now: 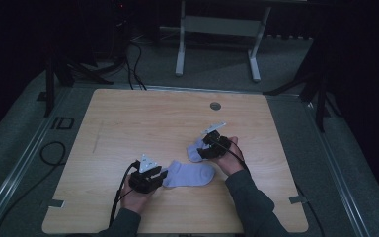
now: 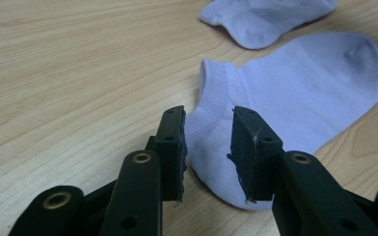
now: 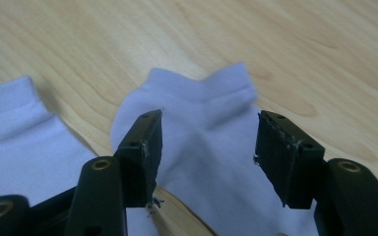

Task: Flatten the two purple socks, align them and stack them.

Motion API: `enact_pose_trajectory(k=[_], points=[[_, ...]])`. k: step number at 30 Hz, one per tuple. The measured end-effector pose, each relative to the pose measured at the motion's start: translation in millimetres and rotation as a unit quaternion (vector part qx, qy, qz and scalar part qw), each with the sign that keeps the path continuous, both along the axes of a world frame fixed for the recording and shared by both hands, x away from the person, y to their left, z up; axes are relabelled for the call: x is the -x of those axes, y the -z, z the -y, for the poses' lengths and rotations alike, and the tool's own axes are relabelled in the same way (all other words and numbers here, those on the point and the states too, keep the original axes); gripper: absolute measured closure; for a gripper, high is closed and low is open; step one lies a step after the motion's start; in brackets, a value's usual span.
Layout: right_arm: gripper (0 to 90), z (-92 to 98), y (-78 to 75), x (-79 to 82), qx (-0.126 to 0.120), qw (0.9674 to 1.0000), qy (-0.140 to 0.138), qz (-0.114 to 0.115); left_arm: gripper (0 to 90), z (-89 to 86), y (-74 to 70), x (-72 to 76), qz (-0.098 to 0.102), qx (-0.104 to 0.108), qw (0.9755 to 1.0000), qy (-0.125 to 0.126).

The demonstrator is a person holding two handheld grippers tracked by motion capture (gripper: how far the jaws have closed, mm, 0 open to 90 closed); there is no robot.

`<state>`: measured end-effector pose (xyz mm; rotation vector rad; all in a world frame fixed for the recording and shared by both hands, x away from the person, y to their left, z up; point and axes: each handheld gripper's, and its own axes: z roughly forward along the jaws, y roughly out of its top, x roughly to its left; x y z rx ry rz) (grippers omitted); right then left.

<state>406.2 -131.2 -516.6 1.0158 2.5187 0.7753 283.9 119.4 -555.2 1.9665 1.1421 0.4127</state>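
Socks, two, pale lilac, on a wooden table (image 1: 128,123): at left, near sock (image 1: 190,174) flat with cuff between left gripper (image 2: 207,147) jaws, pads apart and unclenched, seemingly poised to pinch it. At right, far sock (image 1: 195,152) under right gripper (image 3: 206,152), jaws spread wide, nothing grasped, likely set beside its mate for pairing.

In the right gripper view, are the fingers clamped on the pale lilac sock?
No, the right gripper fingers stand apart over the pale lilac sock, with gaps on both sides.
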Motion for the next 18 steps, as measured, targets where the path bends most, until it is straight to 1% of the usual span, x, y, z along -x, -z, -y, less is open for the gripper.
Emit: enact_pose_trajectory(k=[2, 4, 5, 10, 12, 13, 15, 17, 18], points=[[46.5, -3.2, 3.7, -1.3, 0.005, 0.9999, -0.012, -0.002, 66.1, 0.7, 0.1, 0.1, -0.001, 0.001, 1.0000, 0.001], [50.5, -6.9, 8.0, -1.5, 0.011, 0.9993, -0.034, -0.007, 66.2, 0.6, 0.3, -0.2, -0.003, 0.003, 1.0000, 0.003], [53.5, -7.9, 9.5, -1.4, 0.014, 0.9991, -0.040, -0.007, 66.3, 0.3, 0.2, -0.2, -0.004, 0.002, 1.0000, 0.005], [59.8, -8.9, 13.9, -1.9, 0.021, 0.9983, -0.053, -0.012, 66.6, 1.1, 0.3, -0.1, -0.004, 0.001, 0.9999, 0.010], [59.6, -7.7, 14.9, -3.0, 0.025, 0.9981, -0.056, -0.010, 66.6, 1.3, 0.3, 0.1, -0.003, 0.000, 0.9999, 0.010], [57.3, -7.3, 15.4, -3.4, 0.030, 0.9979, -0.057, -0.009, 66.6, 1.3, 0.4, -0.1, -0.003, 0.000, 0.9999, 0.010], [53.8, -8.1, 17.1, -2.9, 0.045, 0.9972, -0.060, -0.003, 66.6, 1.5, 0.6, -0.2, -0.003, 0.000, 0.9999, 0.010], [49.3, -11.1, 19.9, -0.8, 0.067, 0.9952, -0.071, 0.009, 66.5, 2.1, 0.9, 0.0, -0.004, -0.002, 0.9999, 0.010], [49.0, -12.6, 21.0, -0.4, 0.073, 0.9944, -0.075, 0.013, 66.5, 2.4, 1.1, 0.1, -0.004, -0.001, 0.9999, 0.010]])
